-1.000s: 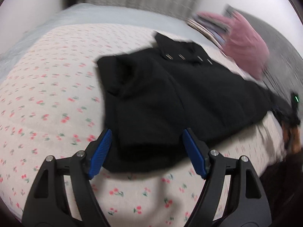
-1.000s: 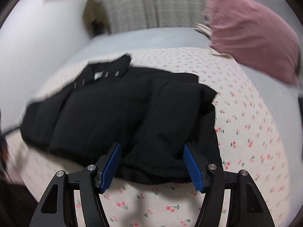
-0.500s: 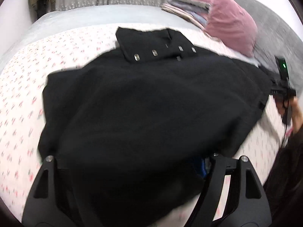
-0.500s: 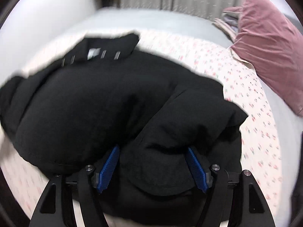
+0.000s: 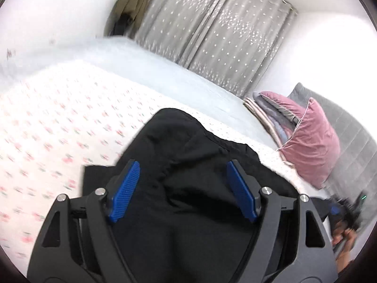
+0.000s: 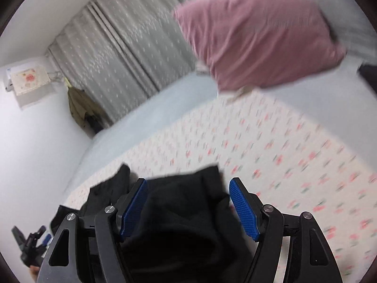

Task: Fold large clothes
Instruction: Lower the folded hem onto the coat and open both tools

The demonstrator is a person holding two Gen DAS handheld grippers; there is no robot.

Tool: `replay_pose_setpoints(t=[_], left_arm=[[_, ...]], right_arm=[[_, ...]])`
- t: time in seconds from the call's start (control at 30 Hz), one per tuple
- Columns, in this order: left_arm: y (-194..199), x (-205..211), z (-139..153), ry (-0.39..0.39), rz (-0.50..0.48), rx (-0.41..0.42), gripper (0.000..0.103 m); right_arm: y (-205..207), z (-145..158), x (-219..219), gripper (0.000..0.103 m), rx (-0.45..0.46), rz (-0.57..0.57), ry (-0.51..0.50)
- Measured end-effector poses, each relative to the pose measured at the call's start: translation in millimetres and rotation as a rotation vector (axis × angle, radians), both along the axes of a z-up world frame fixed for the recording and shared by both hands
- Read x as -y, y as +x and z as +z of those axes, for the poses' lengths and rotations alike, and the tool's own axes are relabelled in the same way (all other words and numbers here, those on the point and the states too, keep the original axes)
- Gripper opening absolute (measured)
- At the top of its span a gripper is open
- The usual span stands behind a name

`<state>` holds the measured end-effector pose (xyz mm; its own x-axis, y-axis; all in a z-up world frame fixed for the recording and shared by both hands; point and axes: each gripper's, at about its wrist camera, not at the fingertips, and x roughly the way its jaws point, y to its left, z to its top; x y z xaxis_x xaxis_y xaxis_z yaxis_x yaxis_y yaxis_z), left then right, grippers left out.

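Black coat (image 5: 188, 188) lies bunched on the floral sheet (image 5: 59, 122), directly between and below both tools. Left gripper (image 5: 183, 188) and right gripper (image 6: 188, 202) stand wide, pads clear of cloth, equally near. Pink pillow (image 5: 313, 146) lies beyond, curtains (image 5: 212, 35) farthest.

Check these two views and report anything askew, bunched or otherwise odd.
The black coat is not flat: it lies bunched in a rumpled heap between both pairs of tongs, left and right, with wrinkles and a ragged edge on the floral bedspread. The pink pillow looks ordinary.
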<state>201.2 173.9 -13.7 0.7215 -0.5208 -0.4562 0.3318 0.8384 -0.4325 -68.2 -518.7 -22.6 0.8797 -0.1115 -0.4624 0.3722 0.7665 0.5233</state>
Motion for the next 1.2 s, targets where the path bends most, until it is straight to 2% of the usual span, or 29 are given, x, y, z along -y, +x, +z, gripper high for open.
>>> replay_pose_setpoints(t=[0.1,0.13,0.23,0.27,0.37,0.43,0.5,0.57,0.63,0.7,0.77,0.87,1.0,1.1,1.13,1.2], left_arm=[[-1.4,-1.0,-3.7,0.070,-0.013,-0.032,0.077],[-1.8,3.0,-8.0,0.118,-0.023,-0.048,0.077],[-1.5,13.1,-18.5,0.258,-0.040,-0.066,0.077],[-0.9,16.4,-20.8,0.288,-0.046,-0.071,0.077],[2.7,24.8,-28.1,0.351,-0.051,-0.085,0.077],[7.6,26.2,-30.5,0.355,-0.040,-0.101,0.077],[9.2,24.8,-31.2,0.356,-0.032,-0.109,0.077],[9.9,23.3,-32.9,0.358,-0.026,-0.117,0.077],[9.8,20.7,-31.7,0.383,-0.030,-0.128,0.077],[10.8,18.2,-26.4,0.416,-0.032,-0.122,0.077],[21.5,10.4,-23.7,0.448,-0.029,-0.137,0.077],[53.7,-7.1,-28.3,0.384,-0.025,-0.236,0.077],[92.8,-13.2,-37.8,0.270,-0.034,-0.326,0.077],[111.4,-2.5,-43.0,0.208,-0.062,-0.357,0.076],[116.1,2.8,-43.8,0.187,-0.075,-0.363,0.074],[120.1,11.8,-42.8,0.167,-0.082,-0.372,0.053]], right_arm=[[-15.7,13.2,0.9,0.073,-0.020,0.007,-0.013],[-15.7,14.5,-0.3,0.073,-0.063,0.014,-0.029],[-20.6,5.0,-18.8,0.073,-0.264,0.076,-0.091],[-16.0,-4.4,-31.8,0.073,-0.339,0.131,-0.111],[21.5,-18.3,-62.7,0.073,-0.443,0.250,-0.192],[59.7,-21.2,-79.1,0.073,-0.436,0.362,-0.229],[104.0,-24.4,-80.3,0.073,-0.399,0.412,-0.219],[148.1,-29.3,-68.2,0.072,-0.418,0.352,-0.221],[170.3,-26.5,-49.3,0.071,-0.427,0.231,-0.210],[167.9,-14.9,-30.6,0.072,-0.368,0.108,-0.172],[152.4,-1.8,-13.6,0.073,-0.263,0.069,-0.095],[139.5,1.1,-4.8,0.073,-0.239,0.118,-0.104],[142.3,-19.1,1.5,0.073,-0.351,0.149,-0.191],[149.5,-38.9,14.6,0.073,-0.410,0.152,-0.185],[149.5,-45.8,21.2,0.073,-0.423,0.153,-0.165],[152.4,-49.4,26.4,0.073,-0.442,0.141,-0.138]])
